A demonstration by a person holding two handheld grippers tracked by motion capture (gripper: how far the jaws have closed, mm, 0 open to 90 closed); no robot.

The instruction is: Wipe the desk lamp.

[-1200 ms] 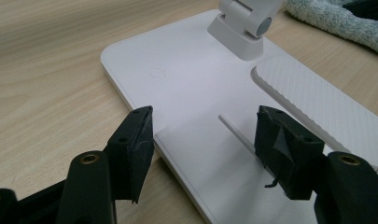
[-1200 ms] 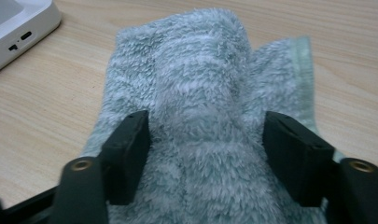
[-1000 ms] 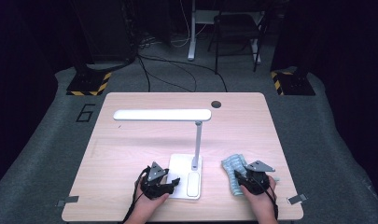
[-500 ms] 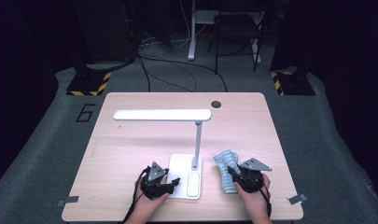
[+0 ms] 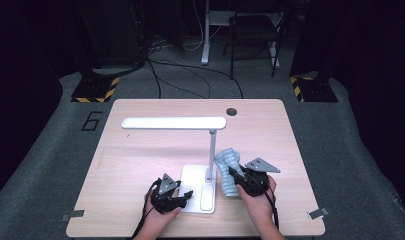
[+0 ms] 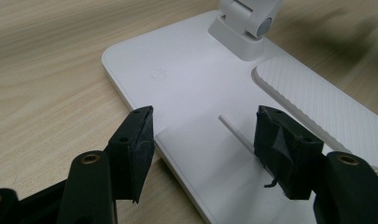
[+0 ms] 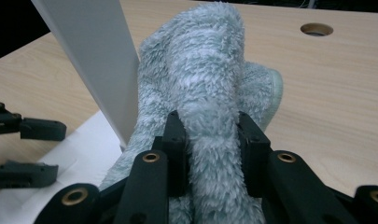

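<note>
A dark room with cables and a chair surrounds a pale wooden table on which a white desk lamp stands. Compared with a second ago, the right gripper has carried its fluffy blue-grey cloth away from the table's right side and in toward the lamp post; its jaws have just been closing, and in the right gripper view they now pinch a fold of the cloth firmly between them. The cloth stands bunched just ahead of that gripper, right beside the post and possibly touching it. That suggests wiping the lamp is about to begin, with the grip secured.

The left gripper has stayed put, its jaws spread, straddling the near left corner of the lamp base, apparently to steady it; whether the pads press on the base I cannot tell.

To the right of the right gripper the tabletop lies bare out to its edge, giving room to swing. The long lamp head overhangs the area ahead of the left gripper, limiting upward moves there.
</note>
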